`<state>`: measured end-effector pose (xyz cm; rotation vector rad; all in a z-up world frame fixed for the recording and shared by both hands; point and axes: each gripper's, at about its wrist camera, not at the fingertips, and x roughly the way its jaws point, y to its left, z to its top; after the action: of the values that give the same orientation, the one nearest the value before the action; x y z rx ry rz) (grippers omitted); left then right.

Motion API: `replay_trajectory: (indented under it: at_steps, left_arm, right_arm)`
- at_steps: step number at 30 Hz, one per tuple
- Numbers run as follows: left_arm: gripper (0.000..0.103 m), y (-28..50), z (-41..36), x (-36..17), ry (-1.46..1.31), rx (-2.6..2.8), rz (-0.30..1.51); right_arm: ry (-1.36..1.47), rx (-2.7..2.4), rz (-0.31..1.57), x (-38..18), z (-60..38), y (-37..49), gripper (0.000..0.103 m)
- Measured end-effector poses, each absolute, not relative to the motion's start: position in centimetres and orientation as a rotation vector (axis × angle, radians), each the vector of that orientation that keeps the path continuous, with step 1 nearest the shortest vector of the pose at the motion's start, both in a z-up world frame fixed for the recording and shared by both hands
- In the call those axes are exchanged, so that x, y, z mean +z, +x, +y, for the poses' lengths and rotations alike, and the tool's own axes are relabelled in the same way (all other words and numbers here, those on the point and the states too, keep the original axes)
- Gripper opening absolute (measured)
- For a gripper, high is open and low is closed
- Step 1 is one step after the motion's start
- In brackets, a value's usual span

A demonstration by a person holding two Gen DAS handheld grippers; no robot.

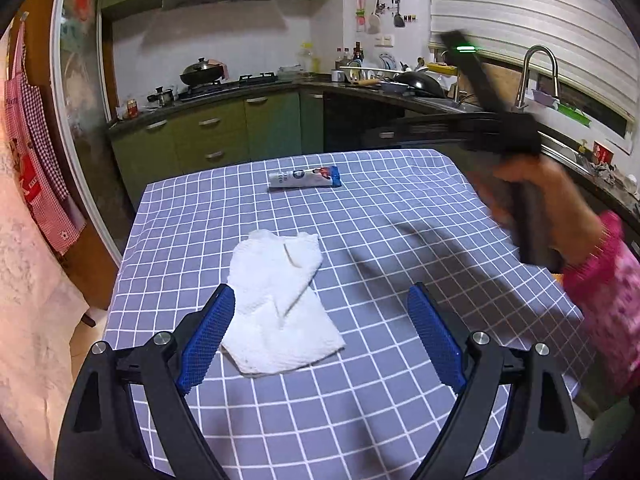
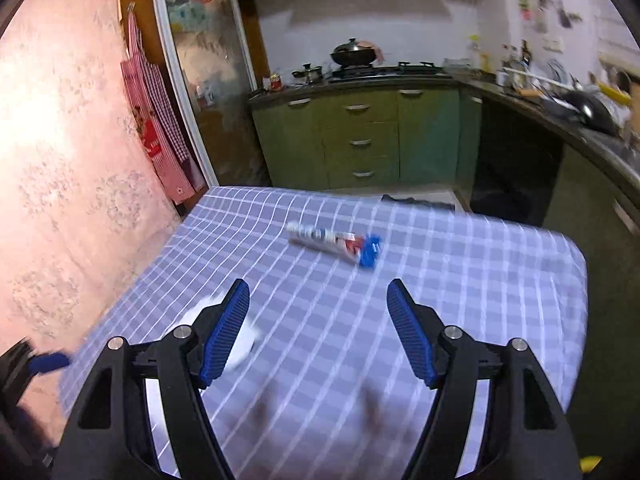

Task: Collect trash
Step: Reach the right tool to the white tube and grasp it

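Trash lies in two pieces on our bench (image 1: 400,208), which wears a blue-grey cloth with a white grid. The nearer piece is a crumpled white paper towel (image 1: 276,308); the farther is a white and blue wrapper (image 1: 304,178), flat on the cloth toward the far edge.

Our left tongs (image 1: 321,300) hang spread wide above the near part of the bench, gripping nothing. The paper towel sits just ahead of them and off to the left: its near left edge runs behind the left blue pad (image 1: 208,340), while the right pad stands well clear of it. We cannot tell from this view whether the pad touches the paper. The wrapper lies well beyond, roughly on the line between the two pads.

Our right tongs (image 2: 318,296) are likewise spread and empty. In their blurred view the wrapper (image 2: 334,242) lies ahead, slightly right of the midline between the pads, near but apart from both. A white smear of the paper towel (image 2: 244,342) shows behind the left pad.

From the left wrist view we see the right hand (image 1: 548,204), blurred, holding its black tool above the bench's right side.
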<state>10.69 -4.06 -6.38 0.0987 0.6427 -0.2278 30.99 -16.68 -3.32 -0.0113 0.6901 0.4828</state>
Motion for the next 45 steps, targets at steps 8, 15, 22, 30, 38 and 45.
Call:
replay_trajectory:
  at_steps: [8, 15, 22, 30, 38, 45]
  left_arm:
    - [0.087, 13.4, -4.3, -7.4, 0.104, -0.220, 0.685]
    - [0.087, 15.4, -4.7, -8.3, 0.109, -0.230, 0.712]
    - [0.087, 15.8, -5.5, -8.4, 0.125, -0.249, 0.715]
    - [0.087, 15.0, -5.3, -7.9, 0.128, -0.258, 0.704]
    - [0.087, 14.0, -4.8, -7.4, 0.125, -0.252, 0.692]
    - [0.087, 13.8, -4.3, -7.5, 0.121, -0.233, 0.698]
  right_arm:
    - [0.040, 0.498, 0.785, -7.2, -15.2, 40.0, 0.070]
    - [0.071, 0.524, 0.858, -9.4, -15.0, 43.9, 0.071]
    - [0.067, 0.550, 0.903, -10.2, -14.5, 44.9, 0.074]
    - [0.038, 0.614, 0.952, -10.3, -13.4, 42.3, 0.074]
    - [-0.140, 0.554, 0.872, -8.6, -12.1, 42.3, 0.074]
    - [-0.122, 0.619, 0.963, -11.2, -12.1, 45.7, 0.075]
